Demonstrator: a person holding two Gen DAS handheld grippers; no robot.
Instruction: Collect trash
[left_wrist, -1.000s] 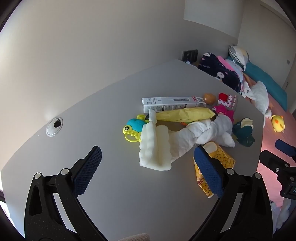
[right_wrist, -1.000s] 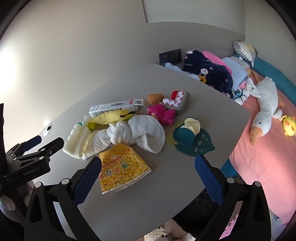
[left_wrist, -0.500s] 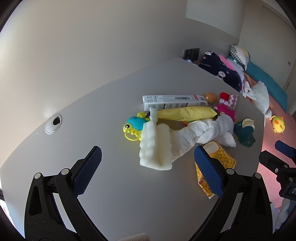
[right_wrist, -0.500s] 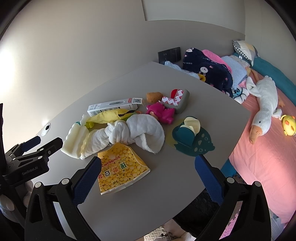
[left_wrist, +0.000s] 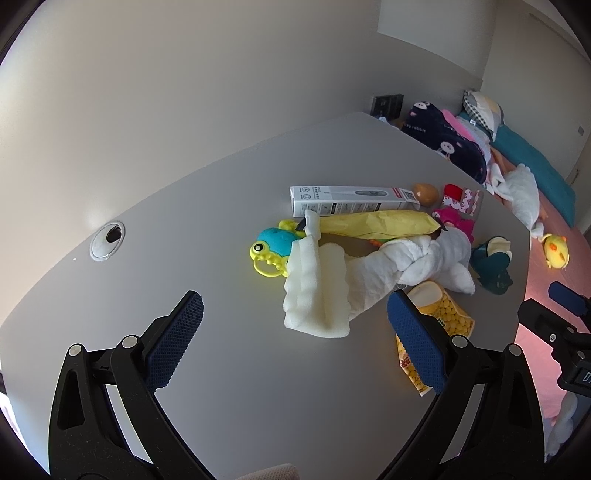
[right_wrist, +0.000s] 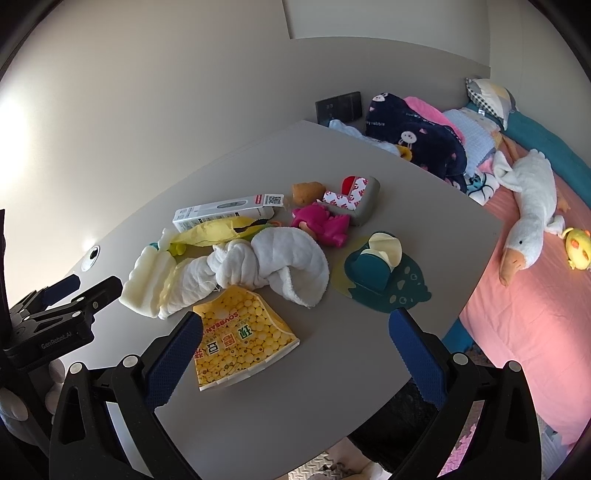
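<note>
1. You are holding both tongs wide and empty: the left gripper is hovering near the foam sheet, the right gripper just over the yellow snack bag.
2. The snack bag is lying flat, touching the knotted white towel.
3. You are risking a snag: closing too far forward would probably catch towel, dragging the nearby pink toy.

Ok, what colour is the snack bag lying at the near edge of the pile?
Yellow, printed with small yellow balls: the snack bag shows best in the right wrist view.
</note>
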